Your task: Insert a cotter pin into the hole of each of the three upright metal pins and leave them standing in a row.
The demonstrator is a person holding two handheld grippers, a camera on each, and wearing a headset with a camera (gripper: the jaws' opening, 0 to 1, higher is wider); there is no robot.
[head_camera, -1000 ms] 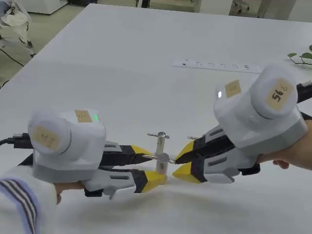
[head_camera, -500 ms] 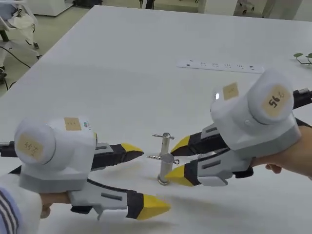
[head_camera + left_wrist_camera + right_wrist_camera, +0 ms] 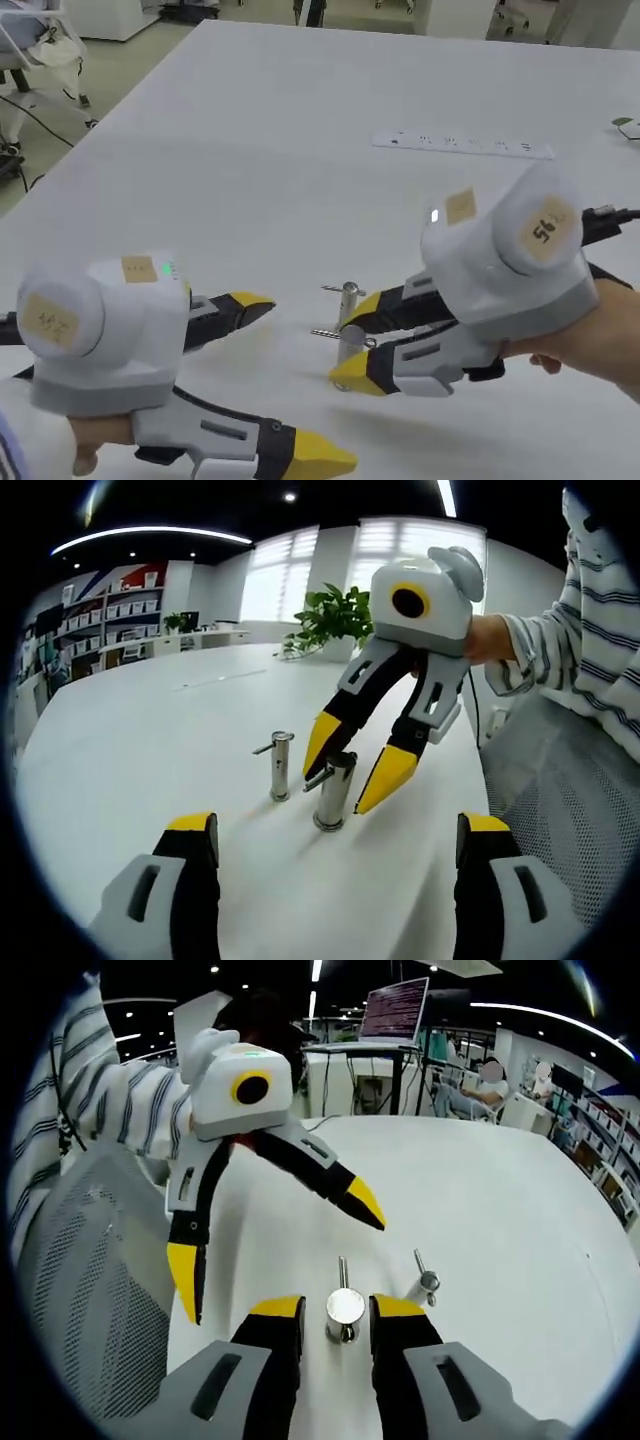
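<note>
Two upright metal pins stand close together on the white table [image 3: 250,150]. The nearer pin [image 3: 346,350] has a cotter pin [image 3: 327,333] through its hole, and my right gripper [image 3: 350,343] is shut on this pin from the right. The farther pin [image 3: 348,296] also carries a cotter pin [image 3: 335,289] near its top. My left gripper [image 3: 288,382] is open wide, apart from both pins at their left. In the right gripper view the held pin [image 3: 345,1310] sits between the jaws, with the other pin [image 3: 428,1282] beside it. The left gripper view faces the held pin [image 3: 335,792] and the farther one [image 3: 281,766].
A white power strip [image 3: 460,145] lies at the far side of the table. A plant's leaves [image 3: 628,122] show at the right edge. Behind the left gripper are a mesh chair [image 3: 90,1290] and a striped sleeve [image 3: 110,1100].
My left gripper has opened, let go of the cotter pin in the nearer metal pin, and drawn back to the left. The right gripper stays on that pin.
</note>
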